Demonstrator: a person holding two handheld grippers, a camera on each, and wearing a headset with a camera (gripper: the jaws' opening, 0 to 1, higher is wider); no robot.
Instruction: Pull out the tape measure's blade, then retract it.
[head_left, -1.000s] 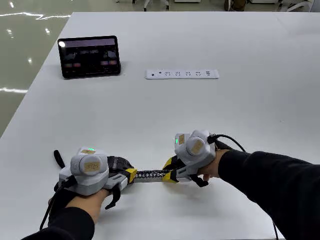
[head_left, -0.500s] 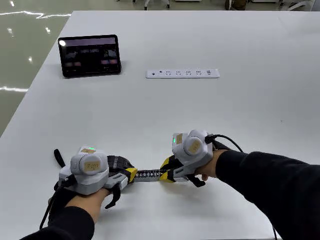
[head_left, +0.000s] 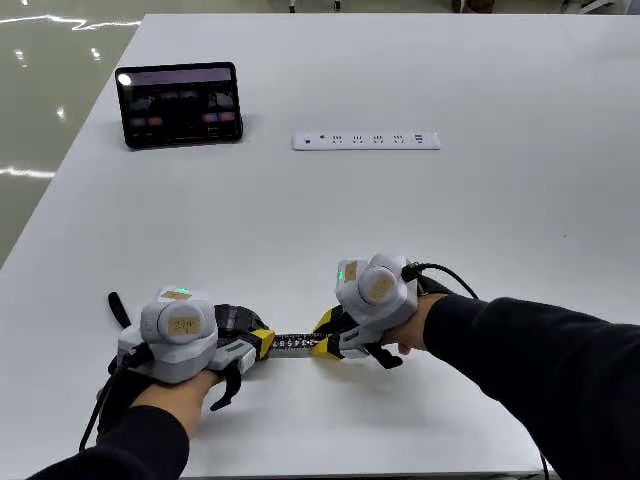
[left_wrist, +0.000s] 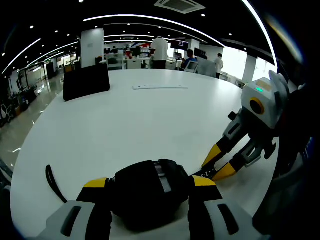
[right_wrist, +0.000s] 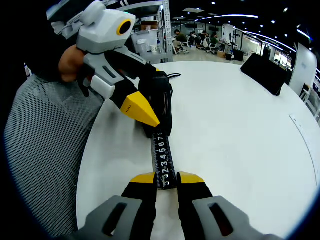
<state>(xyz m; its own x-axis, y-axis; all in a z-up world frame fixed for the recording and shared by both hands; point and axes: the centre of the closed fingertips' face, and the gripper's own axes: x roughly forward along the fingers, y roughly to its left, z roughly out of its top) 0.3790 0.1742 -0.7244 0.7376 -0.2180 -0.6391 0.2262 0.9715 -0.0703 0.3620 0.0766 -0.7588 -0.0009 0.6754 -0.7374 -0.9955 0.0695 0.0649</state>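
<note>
Right gripper (right_wrist: 166, 179): yellow-tipped jaws closed on the end of the numbered steel blade (right_wrist: 161, 155).
Left gripper (left_wrist: 149, 181): clamped around the black tape measure case (left_wrist: 150, 202).
Blade axis: runs left to right, with a short stretch exposed between the grippers.
Place: near edge of the white table (head_left: 400, 220).
Next move: probably along that axis, led by the right gripper at the blade's end.

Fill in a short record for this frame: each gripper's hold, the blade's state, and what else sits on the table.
left gripper: shut on the tape measure case, low on the table
right gripper: shut on the blade near its end
blade state: partly out, a short stretch between case and right gripper, printed scale facing up
other items: tablet with lit screen, far left; power strip, far centre
</note>
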